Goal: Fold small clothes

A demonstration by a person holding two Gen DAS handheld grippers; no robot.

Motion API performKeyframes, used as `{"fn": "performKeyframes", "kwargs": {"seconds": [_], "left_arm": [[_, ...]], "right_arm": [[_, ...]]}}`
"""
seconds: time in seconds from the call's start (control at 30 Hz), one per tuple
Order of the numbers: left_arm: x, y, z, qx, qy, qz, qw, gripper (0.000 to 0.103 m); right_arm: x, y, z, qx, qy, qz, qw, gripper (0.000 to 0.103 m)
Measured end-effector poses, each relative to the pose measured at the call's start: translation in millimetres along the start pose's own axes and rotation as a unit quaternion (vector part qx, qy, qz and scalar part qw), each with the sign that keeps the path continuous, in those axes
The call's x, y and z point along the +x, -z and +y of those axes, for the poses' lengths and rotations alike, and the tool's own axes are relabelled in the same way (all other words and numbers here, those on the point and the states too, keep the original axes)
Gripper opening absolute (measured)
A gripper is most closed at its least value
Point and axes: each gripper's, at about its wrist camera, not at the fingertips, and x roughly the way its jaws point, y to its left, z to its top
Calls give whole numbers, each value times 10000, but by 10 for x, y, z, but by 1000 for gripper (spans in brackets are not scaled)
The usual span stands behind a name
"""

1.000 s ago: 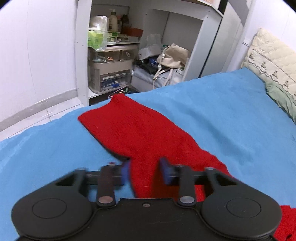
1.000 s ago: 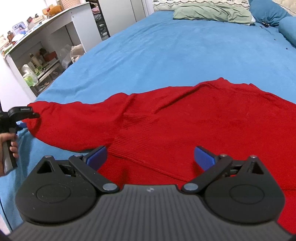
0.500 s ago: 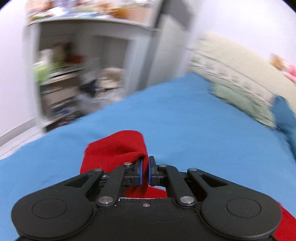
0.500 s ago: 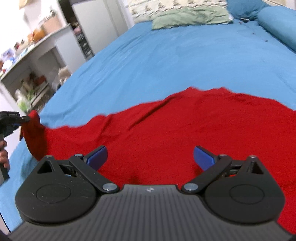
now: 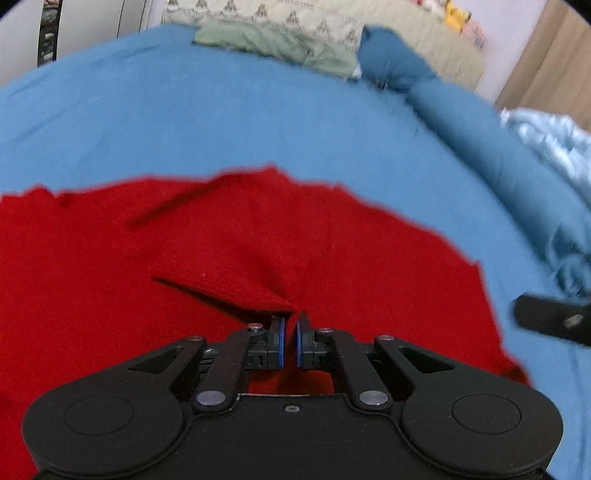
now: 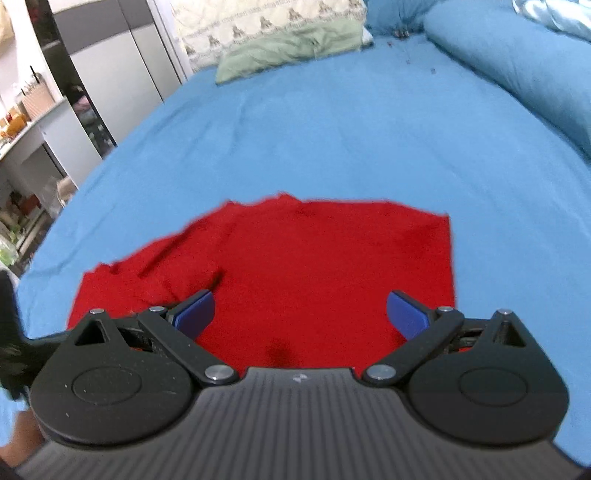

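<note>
No writing can be read in either view; the only mark is a small pale emblem on the ribbed grey body of the right tongs [image 6: 300, 312], too small to make out. At the left edge of the right wrist view a white shelf unit [image 6: 27, 155] holds blurred bottles and oddments, and a woven basket [image 6: 37, 99] stands on top of it with dark sticks poking out; the contents cannot be told more closely.

The red knit garment [image 5: 332, 251] lies spread on the blue bed sheet [image 5: 221, 122], its far edge uneven and a dark crease running across its left part. One ribbed sleeve end [image 5: 221, 277] is lifted off the body of the garment and folded inward over it, forming a raised wedge with a shadow beneath.

The left tongs [image 5: 290, 343] are pressed together, pinching that sleeve end between their blue pads. The right tongs are spread wide, blue pads well apart, hovering over the near edge of the garment and gripping nothing.

At the head of the bed lie a green pillow [image 6: 291, 48], a patterned cream pillow [image 6: 258, 18] and a blue bolster [image 6: 517, 62].
</note>
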Motion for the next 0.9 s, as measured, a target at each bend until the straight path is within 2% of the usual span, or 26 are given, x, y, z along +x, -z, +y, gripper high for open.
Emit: {"fn": "performKeyframes", "kwargs": {"seconds": [0.07,0.13,0.17,0.2,0.3,0.37,0.43,0.5,0.57,0.67,0.7,0.73,0.8,0.83,0.87,0.9], "left_arm": [[11,8,11,-7,-12,-15,10000,8],[-24,-32,18,-3,23,14,10000,13],[-61,-68,32,30,15,27,10000,26],[-122,-89,45,88,-13,23,10000,43],[-429,-112,138,270,-180,-147,9994,71],[-642,-54,265,372,-436,-223,9981,72],[-827,-26,427,430,-715,-220,9963,72],[-987,36,599,476,-963,-251,9939,72],[-1070,92,780,515,-1168,-207,9916,72],[-1086,153,1014,471,-1317,-88,9901,72],[-1079,175,1093,442,-1330,-46,9901,72],[-1055,177,1126,409,-1359,-7,9899,72],[-1034,207,1226,326,-1405,54,9895,72],[-1056,230,1277,280,-1406,70,9896,72],[-1068,250,1302,232,-1417,86,9896,72],[-1050,256,1322,188,-1426,111,9895,72]], "right_arm": [[8,36,-86,-15,-23,81,10000,103],[5,53,-110,-31,-57,108,9999,103],[2,56,-99,-37,-95,114,9999,103],[2,44,-91,-43,-145,120,9998,103],[-2,-49,59,-198,-294,104,9993,103],[36,-140,286,-507,-433,198,9976,103],[162,-197,565,-912,-569,466,9931,103],[303,-192,890,-1463,-639,531,9857,103],[474,-142,1245,-2177,-623,490,9728,102],[809,-1,1656,-3095,-500,624,9475,89],[928,65,1759,-3318,-460,739,9393,79],[1061,122,1831,-3489,-404,891,9320,73],[1263,221,1907,-3724,-261,1121,9209,51],[1288,250,1921,-3786,-176,1066,9192,45],[1277,246,1917,-3776,-106,946,9210,28],[1250,219,1881,-3652,-74,859,9269,20]]}}
